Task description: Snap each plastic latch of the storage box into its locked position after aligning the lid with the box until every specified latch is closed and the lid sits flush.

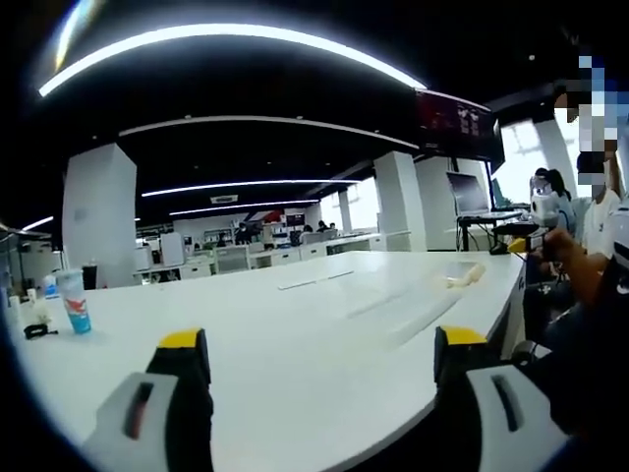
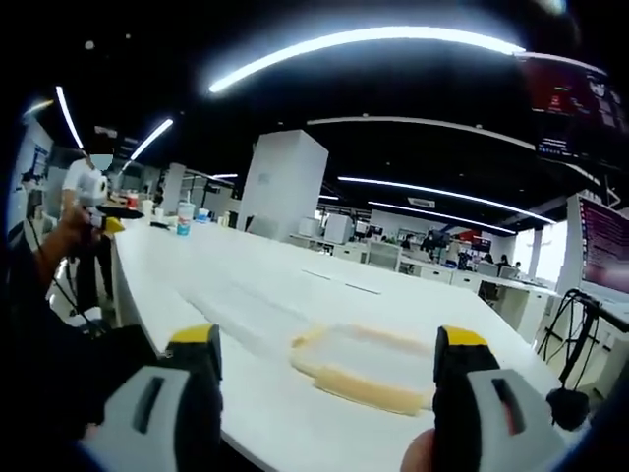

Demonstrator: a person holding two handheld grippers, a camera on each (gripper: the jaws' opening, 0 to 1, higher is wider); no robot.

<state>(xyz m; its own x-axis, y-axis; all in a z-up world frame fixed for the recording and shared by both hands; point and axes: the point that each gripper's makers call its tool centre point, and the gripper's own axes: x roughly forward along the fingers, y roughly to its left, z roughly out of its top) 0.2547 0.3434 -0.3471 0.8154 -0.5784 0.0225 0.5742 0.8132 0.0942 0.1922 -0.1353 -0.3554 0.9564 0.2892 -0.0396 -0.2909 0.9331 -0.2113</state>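
A clear lid with a yellowish rim (image 2: 366,366) lies flat on the white table (image 2: 197,261), just ahead of my right gripper (image 2: 326,339), which is open and holds nothing. Left of the lid sits a faint clear box (image 2: 251,305); its shape is hard to make out. In the left gripper view the same lid (image 1: 462,278) is small and far off at the table's right edge. My left gripper (image 1: 321,339) is open above bare table (image 1: 295,334). Each gripper shows in the other's view: the right gripper (image 1: 528,236), the left gripper (image 2: 102,214), both held by hands.
A tall cup with a red and blue print (image 1: 74,300) and small dark items (image 1: 37,330) stand at the table's left end. A person (image 1: 590,197) is past the right edge. Desks, pillars (image 2: 283,182) and a tripod (image 2: 570,354) surround the table.
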